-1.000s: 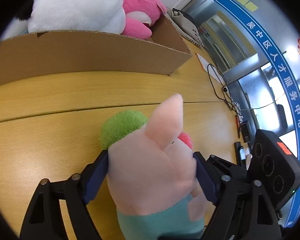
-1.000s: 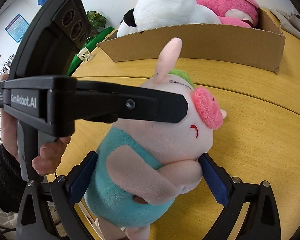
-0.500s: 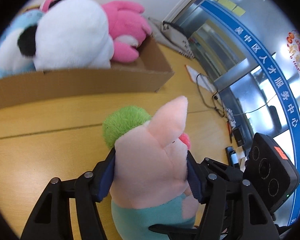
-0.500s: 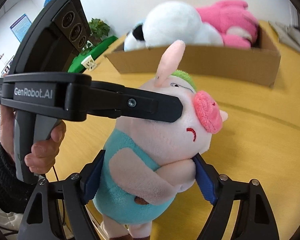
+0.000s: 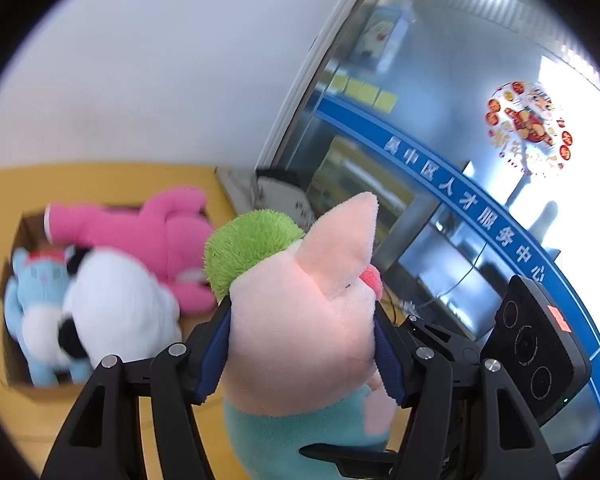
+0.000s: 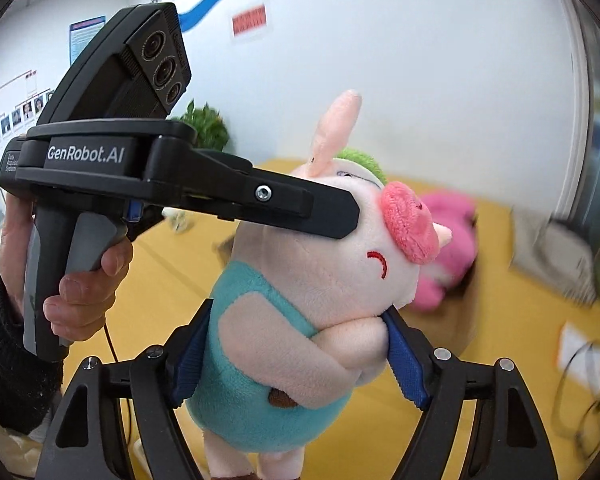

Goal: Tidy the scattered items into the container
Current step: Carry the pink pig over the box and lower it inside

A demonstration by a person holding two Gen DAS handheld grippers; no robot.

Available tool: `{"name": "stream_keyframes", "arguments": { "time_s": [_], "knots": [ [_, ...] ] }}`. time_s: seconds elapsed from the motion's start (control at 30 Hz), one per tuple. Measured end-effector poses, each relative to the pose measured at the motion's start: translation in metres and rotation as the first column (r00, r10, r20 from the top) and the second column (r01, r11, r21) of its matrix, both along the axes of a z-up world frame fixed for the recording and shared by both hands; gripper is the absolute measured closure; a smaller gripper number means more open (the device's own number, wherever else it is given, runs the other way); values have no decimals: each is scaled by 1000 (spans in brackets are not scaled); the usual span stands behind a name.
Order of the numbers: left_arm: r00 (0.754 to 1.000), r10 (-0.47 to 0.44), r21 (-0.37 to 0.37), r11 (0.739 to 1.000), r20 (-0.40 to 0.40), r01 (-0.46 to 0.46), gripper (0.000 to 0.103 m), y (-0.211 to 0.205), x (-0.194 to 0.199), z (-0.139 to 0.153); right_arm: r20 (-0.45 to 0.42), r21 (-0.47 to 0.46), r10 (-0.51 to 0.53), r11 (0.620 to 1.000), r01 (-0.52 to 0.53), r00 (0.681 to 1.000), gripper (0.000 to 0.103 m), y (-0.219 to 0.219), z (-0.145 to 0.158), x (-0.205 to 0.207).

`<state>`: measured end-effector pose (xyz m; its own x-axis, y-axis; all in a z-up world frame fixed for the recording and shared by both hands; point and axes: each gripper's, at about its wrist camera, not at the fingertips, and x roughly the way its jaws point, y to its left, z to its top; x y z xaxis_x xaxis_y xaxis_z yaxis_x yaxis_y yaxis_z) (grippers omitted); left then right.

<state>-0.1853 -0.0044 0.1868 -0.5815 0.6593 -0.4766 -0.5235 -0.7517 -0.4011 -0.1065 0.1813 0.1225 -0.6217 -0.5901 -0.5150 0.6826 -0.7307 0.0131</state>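
- The black left hand-held gripper (image 6: pixel 340 216) carries white lettering "GenRobot.AI" on its side; smaller print at its rear end is too small to read.
- A blue band (image 5: pixel 460 196) across the glass wall bears white Chinese characters, "人才服务中心" among them.
- The left hand-held gripper (image 5: pixel 300 356) is clamped on the head of the pale pink plush pig with green hair tuft and teal overalls (image 5: pixel 300 320), held up in the air.
- The right hand-held gripper (image 6: pixel 296 360) is clamped on the pig's (image 6: pixel 300 300) body and folded arms.
- The brown cardboard box (image 5: pixel 16 384) on the yellow wooden counter (image 5: pixel 32 416) lies below and beyond the pig, blurred, holding pink (image 5: pixel 156 232), white-and-black (image 5: pixel 116 312) and blue (image 5: pixel 28 312) plush toys.
- The pig's feet are cut off at the frame edge.
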Motion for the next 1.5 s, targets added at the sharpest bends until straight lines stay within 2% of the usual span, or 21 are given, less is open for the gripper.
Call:
{"name": "stream_keyframes", "arguments": {
  "time_s": [0.13,0.3,0.43,0.53,0.7,0.77,0.9,1.07,1.23,1.33,1.5],
  "knots": [
    [996,-8,-2,1000,-84,8,41,8,-16,43,-112,7,-3,1000,4,994,20,3,47,-13],
    [994,-15,-30,999,-111,12,41,18,-43,76,-176,22,-7,1000,11,984,20,2,79,-43],
    [991,-2,-41,999,-130,-3,41,21,-59,82,-185,25,-5,1000,10,983,20,2,89,-69],
    [994,3,-27,1000,-107,-6,41,22,-82,75,-180,27,-1,1000,6,984,20,0,87,-91],
    [999,7,-20,1000,-45,-8,41,28,-120,43,-145,36,8,999,-2,989,20,2,67,-132],
    [1000,14,-20,1000,0,-14,41,33,-137,24,-127,35,7,999,-3,992,20,3,50,-148],
    [994,33,-16,999,102,-31,41,36,-167,-26,-34,25,8,1000,-7,999,20,5,6,-182],
    [972,59,-24,998,226,-55,41,38,-193,-93,52,29,19,999,-20,998,20,9,-52,-205],
    [931,87,-21,996,355,-85,40,41,-202,-156,180,25,32,999,-37,983,20,13,-110,-224],
    [933,107,-58,994,343,-93,40,48,-201,-169,244,14,35,999,-40,969,19,18,-136,-227],
    [928,157,-102,986,339,-129,37,56,-206,-173,302,-43,24,999,-11,953,19,27,-147,-238]
  ]
}}
